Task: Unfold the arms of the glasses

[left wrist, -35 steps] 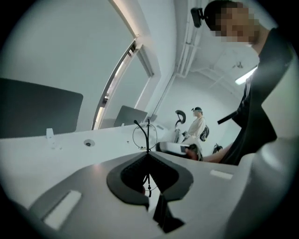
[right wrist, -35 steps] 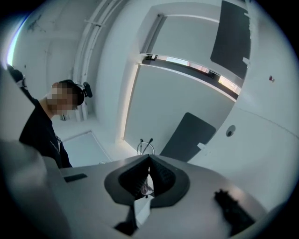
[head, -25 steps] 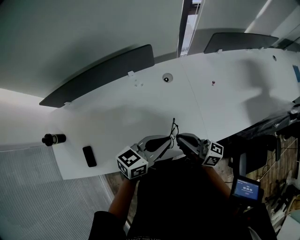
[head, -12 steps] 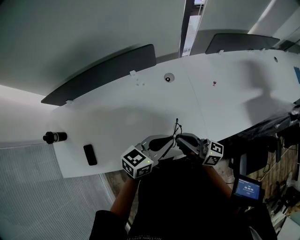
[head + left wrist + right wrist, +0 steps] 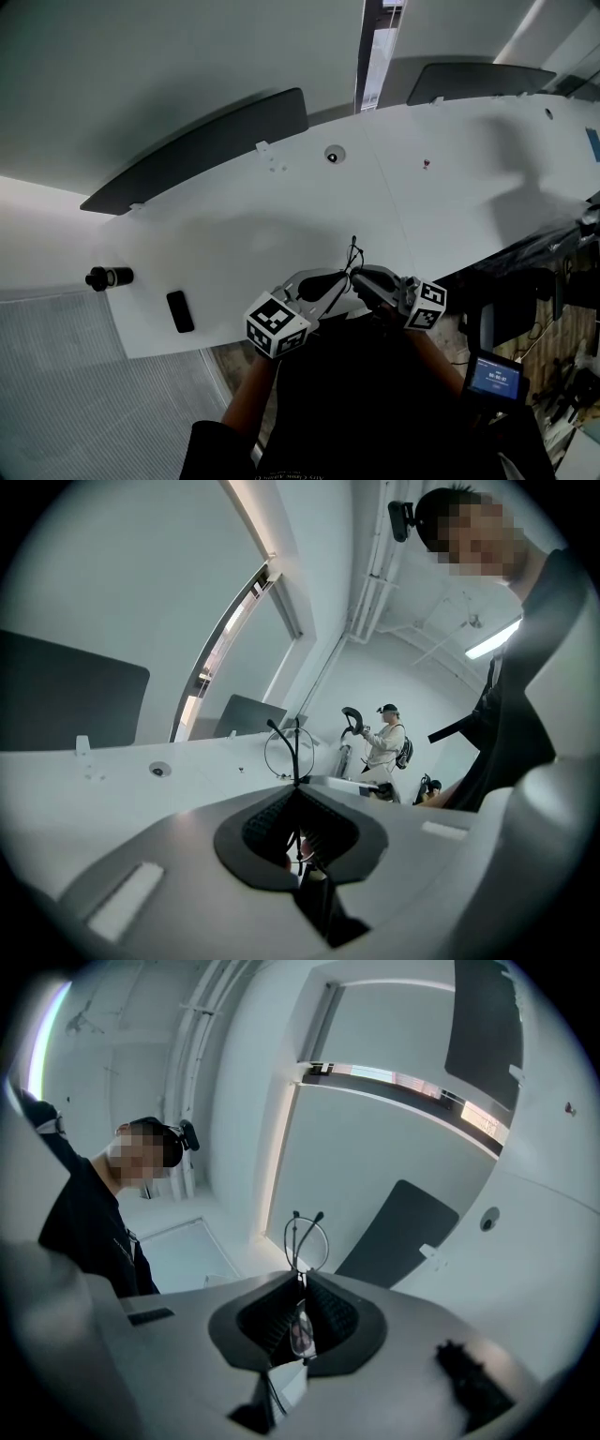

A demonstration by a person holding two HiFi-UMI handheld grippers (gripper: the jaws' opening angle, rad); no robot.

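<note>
Thin black wire-framed glasses [image 5: 352, 255] are held in the air over the front edge of the white table [image 5: 281, 216], between my two grippers. My left gripper [image 5: 338, 280] is shut on the frame from the left; in the left gripper view a round lens rim [image 5: 289, 753] and two thin arm tips rise just past its closed pads [image 5: 298, 791]. My right gripper [image 5: 360, 278] meets it from the right, shut on the glasses. In the right gripper view a lens sits between its pads [image 5: 302, 1279], with a lens rim [image 5: 307, 1237] sticking out above.
A black cylinder [image 5: 108, 277] and a small flat black object [image 5: 178, 311] lie at the table's left end. A round grommet [image 5: 331, 155] sits mid-table. Dark panels [image 5: 202, 148] stand behind the far edge. A lit screen [image 5: 494, 377] is at lower right. A person [image 5: 384, 747] stands far off.
My left gripper has shifted slightly right and turned a little, and the glasses moved slightly with it. The right gripper has stayed put.
</note>
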